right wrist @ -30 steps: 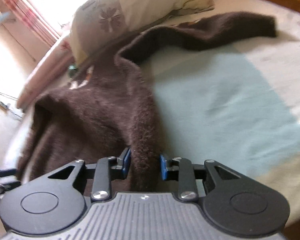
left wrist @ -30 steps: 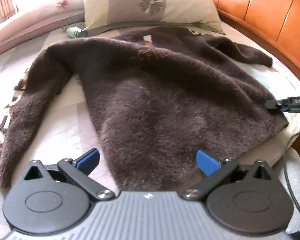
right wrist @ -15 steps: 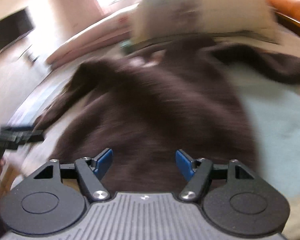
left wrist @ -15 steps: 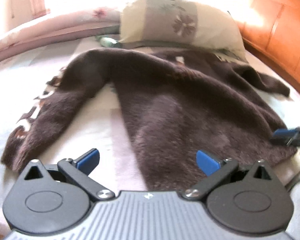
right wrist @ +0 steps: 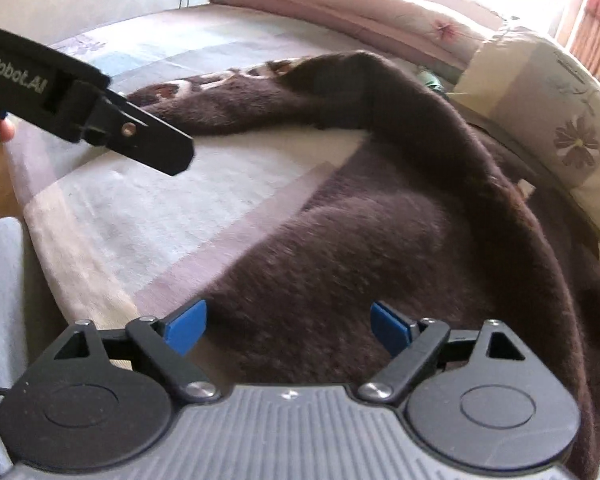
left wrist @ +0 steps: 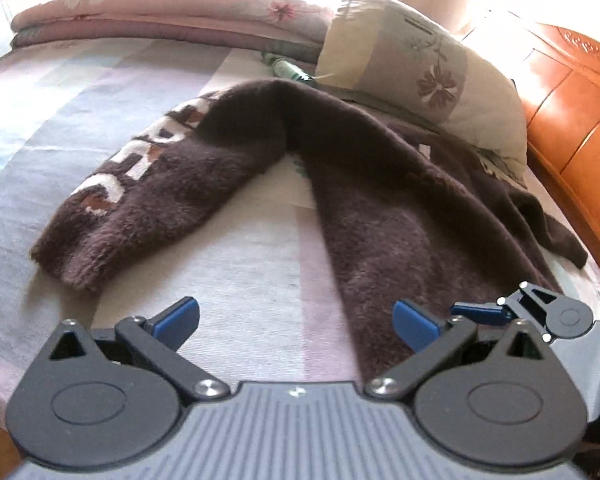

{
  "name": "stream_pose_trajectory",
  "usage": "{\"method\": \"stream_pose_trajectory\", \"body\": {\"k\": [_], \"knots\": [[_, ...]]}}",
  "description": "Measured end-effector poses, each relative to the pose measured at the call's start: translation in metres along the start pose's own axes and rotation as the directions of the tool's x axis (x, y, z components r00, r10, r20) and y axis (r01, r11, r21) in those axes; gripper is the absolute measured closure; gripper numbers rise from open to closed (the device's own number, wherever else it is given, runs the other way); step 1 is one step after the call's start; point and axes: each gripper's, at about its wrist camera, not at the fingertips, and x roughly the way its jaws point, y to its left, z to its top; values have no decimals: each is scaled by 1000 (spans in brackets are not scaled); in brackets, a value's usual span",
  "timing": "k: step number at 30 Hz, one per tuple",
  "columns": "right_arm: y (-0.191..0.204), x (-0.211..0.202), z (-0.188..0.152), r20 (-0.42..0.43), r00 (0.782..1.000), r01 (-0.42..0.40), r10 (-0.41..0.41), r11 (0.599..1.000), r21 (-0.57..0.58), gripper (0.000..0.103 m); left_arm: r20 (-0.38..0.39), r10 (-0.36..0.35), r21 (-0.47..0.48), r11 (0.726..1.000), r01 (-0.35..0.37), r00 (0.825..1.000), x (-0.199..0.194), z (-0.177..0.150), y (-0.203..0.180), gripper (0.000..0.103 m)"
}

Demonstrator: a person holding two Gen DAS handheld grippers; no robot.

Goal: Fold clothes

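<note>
A fuzzy dark brown sweater (left wrist: pixel 400 208) lies spread on the bed, its white-patterned sleeve (left wrist: pixel 148 184) stretched out to the left. My left gripper (left wrist: pixel 296 320) is open over bare sheet beside the sweater's left edge, with nothing between its pads. My right gripper (right wrist: pixel 288 326) hovers over the sweater's lower body (right wrist: pixel 380 220). Its jaws are opening and wide apart, with the pads clear of the fabric that lies below them. One of its blue fingers (left wrist: pixel 478 314) shows at the right of the left wrist view. A black finger (right wrist: pixel 140 136) of the left gripper reaches in at upper left.
A floral pillow (left wrist: pixel 420 76) and a folded pink quilt (left wrist: pixel 172 12) lie at the head of the bed. A wooden headboard (left wrist: pixel 572 120) runs along the right. A small green bottle (left wrist: pixel 288 70) lies by the pillow. Striped sheet (left wrist: pixel 240 260) shows left of the sweater.
My right gripper has let go of the sweater's edge, opened wide and swung left over the garment. My left gripper has shifted left, so the patterned sleeve is now ahead of it.
</note>
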Motion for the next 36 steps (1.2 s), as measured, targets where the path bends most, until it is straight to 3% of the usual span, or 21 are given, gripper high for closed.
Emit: {"method": "stream_pose_trajectory", "body": {"k": [4, 7, 11, 14, 18, 25, 31, 34, 36], "knots": [[7, -2, 6, 3, 999, -32, 32, 999, -1, 11, 7, -7, -41, 999, 8, 1000, 2, 1, 11, 1], [22, 6, 4, -8, 1000, 5, -6, 998, -58, 6, 0, -23, -68, 997, 23, 1000, 5, 4, 17, 1], [33, 29, 0, -58, 988, 138, -146, 981, -136, 6, -32, -24, -97, 995, 20, 999, 10, 8, 20, 1], [25, 30, -3, -42, 972, 221, -230, 963, -153, 6, -66, -32, -119, 993, 24, 997, 17, 10, 18, 1], [0, 12, -2, -12, 974, 225, -226, 972, -65, 5, -99, -70, -123, 991, 58, 993, 30, 11, 9, 1], [-60, -10, -10, 19, 958, 281, -285, 953, 110, 3, -138, -174, -150, 977, 153, 975, 51, 10, -10, 1], [-113, -14, -28, -16, 950, 304, -311, 916, 261, 1, -172, -342, -322, 906, 276, 924, 83, 6, -13, 1], [-133, -12, -40, -50, 938, 341, -342, 889, 306, 1, -182, -372, -370, 884, 287, 910, 95, 4, -14, 1], [-138, -22, -46, -9, 952, 290, -305, 897, 333, 1, -186, -356, -366, 890, 271, 916, 96, 5, -14, 1]]}}
